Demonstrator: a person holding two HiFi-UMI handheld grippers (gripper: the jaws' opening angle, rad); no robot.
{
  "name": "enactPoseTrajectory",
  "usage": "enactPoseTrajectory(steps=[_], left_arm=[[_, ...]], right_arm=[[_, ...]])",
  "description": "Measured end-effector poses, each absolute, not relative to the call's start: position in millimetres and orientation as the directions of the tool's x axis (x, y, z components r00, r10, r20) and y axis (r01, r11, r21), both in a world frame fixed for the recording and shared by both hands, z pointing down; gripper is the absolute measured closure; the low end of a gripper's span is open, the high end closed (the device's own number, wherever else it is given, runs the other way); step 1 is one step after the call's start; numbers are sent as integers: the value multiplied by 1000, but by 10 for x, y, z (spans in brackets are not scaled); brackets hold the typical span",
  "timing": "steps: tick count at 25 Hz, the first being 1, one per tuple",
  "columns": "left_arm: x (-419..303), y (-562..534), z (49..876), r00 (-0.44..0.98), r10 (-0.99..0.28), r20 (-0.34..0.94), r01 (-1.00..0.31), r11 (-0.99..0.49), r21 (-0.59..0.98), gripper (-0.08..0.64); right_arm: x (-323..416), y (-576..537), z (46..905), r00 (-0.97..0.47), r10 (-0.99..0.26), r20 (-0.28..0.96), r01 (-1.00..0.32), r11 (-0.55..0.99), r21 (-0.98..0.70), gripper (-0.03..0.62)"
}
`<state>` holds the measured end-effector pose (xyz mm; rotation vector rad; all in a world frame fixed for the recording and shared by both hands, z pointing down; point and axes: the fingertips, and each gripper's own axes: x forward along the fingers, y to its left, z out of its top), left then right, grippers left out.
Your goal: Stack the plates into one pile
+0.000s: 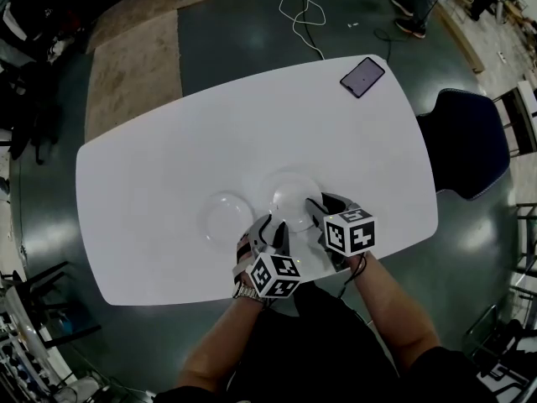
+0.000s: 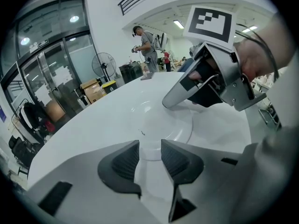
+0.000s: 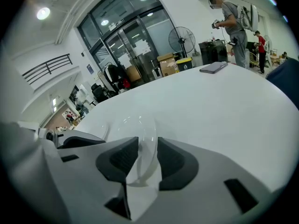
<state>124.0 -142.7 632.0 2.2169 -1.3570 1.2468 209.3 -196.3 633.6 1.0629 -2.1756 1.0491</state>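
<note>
A white oval surface [image 1: 168, 183] carries two plates near its front edge. The clear round plate [image 1: 292, 193] lies just ahead of both tools. A second clear plate [image 1: 225, 217] lies flat to its left, close by but apart from it, with no tool on it.

The right tool [image 3: 148, 141] meets the clear round plate at its right rim. In the right gripper view that rim runs down through the gap between the dark ribbed pads [image 3: 174, 161] and fills it from one pad to the other, so the jaws pinch the plate's edge. The rest of the plate spreads away to the left of the jaws, towards the grey body of the other tool.

The left tool [image 2: 150, 148] points at the same plate from its near left side. Its jaws stand a little apart. The plate's near rim reaches only the mouth of the gap at the tips, and neither pad presses on it. Bare surface shows between the pads behind the rim. In the left gripper view the right tool's finger sits on the plate's far rim.

A dark smartphone [image 1: 362, 76] lies at the far right corner of the surface, well away from the plates. A dark blue chair [image 1: 466, 141] stands beside the right edge.
</note>
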Motion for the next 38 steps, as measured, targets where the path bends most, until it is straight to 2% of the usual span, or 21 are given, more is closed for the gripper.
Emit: enactPoseTrajectory(steps=[9, 16, 28, 38], left_arm=[[1223, -1438, 6330, 211, -602, 770, -830, -526, -184, 400], [1151, -1453, 6292, 220, -614, 758, -838, -517, -175, 400], [947, -1439, 5966, 220, -682, 698, -867, -465, -181, 528], [522, -1132, 5772, 211, -705, 677, -913, -389, -120, 543]], right_arm=[[2051, -1988, 6320, -593, -423, 685, -801, 394, -451, 477], [2031, -1985, 6255, -627, -437, 645, -779, 333, -531, 515], [1963, -1958, 6001, -646, -484, 590, -753, 281, -594, 554], [1786, -1738, 5749, -631, -522, 574, -769, 325, -550, 565]])
